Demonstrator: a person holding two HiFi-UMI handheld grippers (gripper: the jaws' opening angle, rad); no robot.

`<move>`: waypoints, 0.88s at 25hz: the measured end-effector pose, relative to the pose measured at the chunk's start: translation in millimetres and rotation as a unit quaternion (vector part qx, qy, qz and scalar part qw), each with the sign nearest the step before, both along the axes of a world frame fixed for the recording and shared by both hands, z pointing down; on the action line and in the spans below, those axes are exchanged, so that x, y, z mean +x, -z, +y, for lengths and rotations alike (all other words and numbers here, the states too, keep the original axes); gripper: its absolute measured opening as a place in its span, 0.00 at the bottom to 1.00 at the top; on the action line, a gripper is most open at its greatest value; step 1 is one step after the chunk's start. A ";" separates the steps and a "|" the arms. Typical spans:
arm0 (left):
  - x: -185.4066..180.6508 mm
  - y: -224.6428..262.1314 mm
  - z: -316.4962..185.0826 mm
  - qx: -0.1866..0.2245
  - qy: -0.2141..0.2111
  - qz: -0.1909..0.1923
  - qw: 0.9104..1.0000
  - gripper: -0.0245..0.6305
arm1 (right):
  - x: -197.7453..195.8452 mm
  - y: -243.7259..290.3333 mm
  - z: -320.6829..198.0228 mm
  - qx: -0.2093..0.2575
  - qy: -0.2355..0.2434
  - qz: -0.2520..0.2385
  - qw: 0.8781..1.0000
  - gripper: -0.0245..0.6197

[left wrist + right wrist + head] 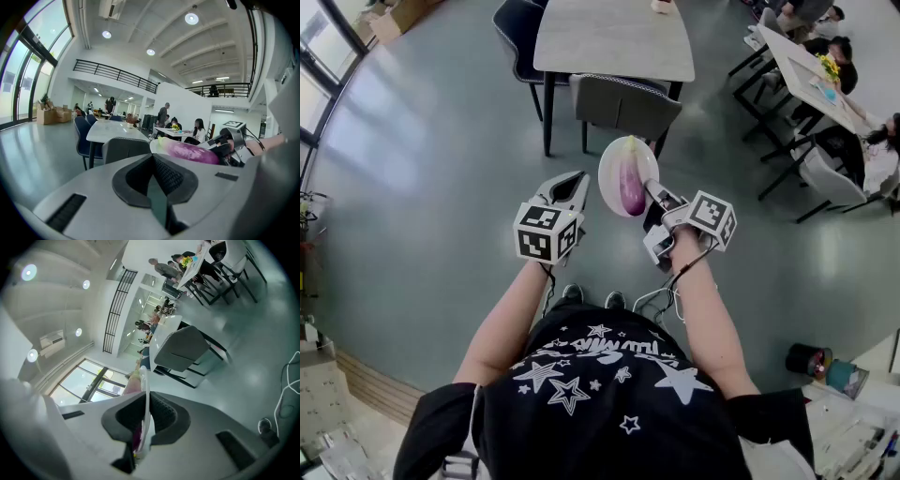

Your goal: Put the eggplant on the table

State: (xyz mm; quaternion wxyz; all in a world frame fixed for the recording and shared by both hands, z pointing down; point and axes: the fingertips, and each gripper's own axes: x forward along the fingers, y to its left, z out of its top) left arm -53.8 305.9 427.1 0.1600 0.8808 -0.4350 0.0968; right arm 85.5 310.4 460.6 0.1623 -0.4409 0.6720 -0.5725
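Observation:
A purple eggplant (pixel 630 187) with a pale green stem lies on a small white plate (pixel 614 159). My right gripper (pixel 654 193) is shut on the plate's near rim and holds it in the air over the floor. In the right gripper view the plate (pixel 146 394) runs edge-on between the jaws, with the eggplant (pixel 132 380) on its left. My left gripper (pixel 573 182) is shut and holds nothing, just left of the plate. From the left gripper (pixel 154 180), the eggplant (pixel 190 152) shows to the right. The light stone-topped table (pixel 609 37) stands ahead.
A grey chair (pixel 623 103) is tucked at the table's near side, a dark one (pixel 520 28) at its left. Further tables with seated people (pixel 834 66) fill the right. A small object (pixel 661 5) sits at the table's far edge.

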 end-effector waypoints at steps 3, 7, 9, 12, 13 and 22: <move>2.1 3.8 -1.1 0.005 -0.001 0.002 1.000 0.05 | -2.4 1.3 -0.7 0.004 0.004 0.006 1.000 0.07; 4.8 10.5 -0.8 0.008 0.000 0.005 1.000 0.05 | -3.1 4.2 0.4 0.005 0.008 0.007 1.000 0.07; 4.8 12.9 -0.9 0.008 0.001 0.006 1.000 0.05 | -3.7 5.7 0.4 0.005 0.009 0.007 1.000 0.07; 5.3 13.3 -1.3 0.009 0.001 0.006 1.000 0.05 | -4.1 6.7 0.7 0.006 0.009 0.008 1.000 0.07; 5.4 12.9 -2.0 0.009 0.001 0.006 1.000 0.05 | -4.1 7.1 0.7 0.007 0.008 0.009 1.000 0.07; 0.6 10.4 -9.7 0.002 -0.005 0.017 1.000 0.05 | -5.9 11.0 0.1 0.008 -0.001 0.020 1.000 0.07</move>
